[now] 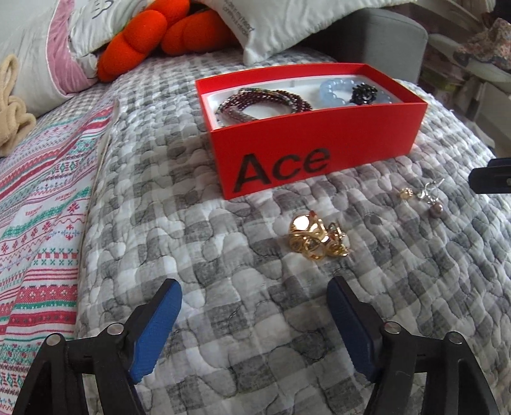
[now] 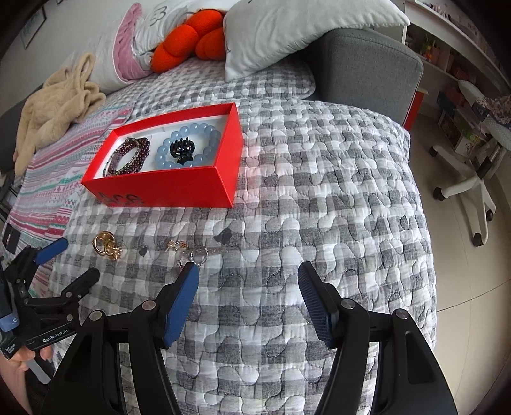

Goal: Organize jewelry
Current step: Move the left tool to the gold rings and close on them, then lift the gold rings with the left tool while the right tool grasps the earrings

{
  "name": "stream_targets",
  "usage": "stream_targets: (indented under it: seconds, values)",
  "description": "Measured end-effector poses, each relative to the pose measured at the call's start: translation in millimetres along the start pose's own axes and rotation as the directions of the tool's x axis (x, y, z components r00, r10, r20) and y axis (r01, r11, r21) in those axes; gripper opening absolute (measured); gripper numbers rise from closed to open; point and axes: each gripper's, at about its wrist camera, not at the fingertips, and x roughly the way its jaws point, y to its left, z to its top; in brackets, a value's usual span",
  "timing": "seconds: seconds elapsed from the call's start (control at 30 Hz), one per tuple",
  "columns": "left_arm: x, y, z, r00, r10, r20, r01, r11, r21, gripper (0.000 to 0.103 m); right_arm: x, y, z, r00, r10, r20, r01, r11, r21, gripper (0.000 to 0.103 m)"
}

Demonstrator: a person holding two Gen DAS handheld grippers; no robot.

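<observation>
Grey-and-white checked quilt (image 1: 198, 223) covers the bed, striped patterned blanket (image 1: 41, 204) along its left side; left gripper (image 1: 255, 322) hovers low over the quilt, blue pads (image 1: 158, 332) spread wide, nothing between them; just ahead and slightly right of its gap sits a gold jewelry cluster (image 1: 316, 237), apart from both pads; further right, a small gold stud and silver pearl earring pile (image 1: 421, 194) lies well apart from the cluster; right gripper (image 2: 247, 300) also spread with nothing held, its left pad (image 2: 180, 303) just beside the silver pieces (image 2: 196, 253), contact unclear; gold cluster (image 2: 107, 245) left of it, near the left gripper's tips (image 2: 68, 261); beyond the loose pieces stands the red box (image 1: 319, 147), open-topped, "Ace" printed on its near long wall, long axis running left-right across the left wrist view, angled up-right in the right wrist view; inside, dark red beaded bracelet (image 2: 129, 156) at the left end, pale blue bead bracelet (image 2: 188, 148) at the right end ringing a black hair claw (image 2: 181, 148); orange cushion (image 2: 188, 41) and white pillows (image 2: 287, 28) at the bed head.
</observation>
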Motion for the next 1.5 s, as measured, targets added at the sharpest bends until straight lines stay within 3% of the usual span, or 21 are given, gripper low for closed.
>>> stream_targets:
  seconds: [0.03,0.23,0.5,0.57,0.63,1.03,1.23,1.3,1.37,1.5]
  values:
    - [2,-1,1,1.0,-0.017,0.006,0.017,1.0,0.011,0.065,1,0,0,1.0,-0.001,-0.004,0.001,1.0,0.002,0.067]
    - [8,-4,10,0.998,-0.057,0.018,0.056,0.998,0.032,0.051,7,-5,-1,1.0,-0.005,-0.024,0.005,1.0,0.008,0.067]
    - [14,-3,19,0.995,-0.097,0.02,0.096,0.995,0.035,0.044,12,-12,-1,0.999,-0.01,-0.04,0.011,1.0,0.014,0.067]
    - [15,-2,20,0.995,-0.102,0.02,0.101,0.995,0.027,0.038,13,-12,-1,0.999,-0.01,-0.044,0.01,1.0,0.013,0.067]
    - [16,-1,22,0.994,-0.106,0.021,0.106,0.994,0.013,0.021,14,-12,-2,0.999,-0.008,-0.048,0.009,1.0,0.012,0.067]
    - [3,20,24,0.997,-0.073,-0.016,0.069,0.982,-0.179,0.021,14,-17,3,0.998,0.036,-0.05,-0.034,0.998,0.055,0.067]
    - [-1,30,18,0.999,-0.025,-0.04,0.015,0.976,-0.218,0.021,14,-27,10,0.998,0.051,-0.046,-0.045,0.992,0.118,0.067]
    - [-2,32,17,0.999,-0.022,-0.044,0.012,0.975,-0.221,0.021,14,-27,9,0.996,0.077,-0.047,-0.07,0.989,0.127,0.063]
    - [-2,34,17,0.999,-0.021,-0.045,0.01,0.975,-0.222,0.021,16,-23,8,0.993,0.101,-0.058,-0.093,0.989,0.116,0.046]
    - [-1,36,17,0.998,-0.022,-0.051,0.01,0.975,-0.223,0.021,24,-16,9,0.988,0.131,-0.081,-0.121,0.985,0.123,0.033]
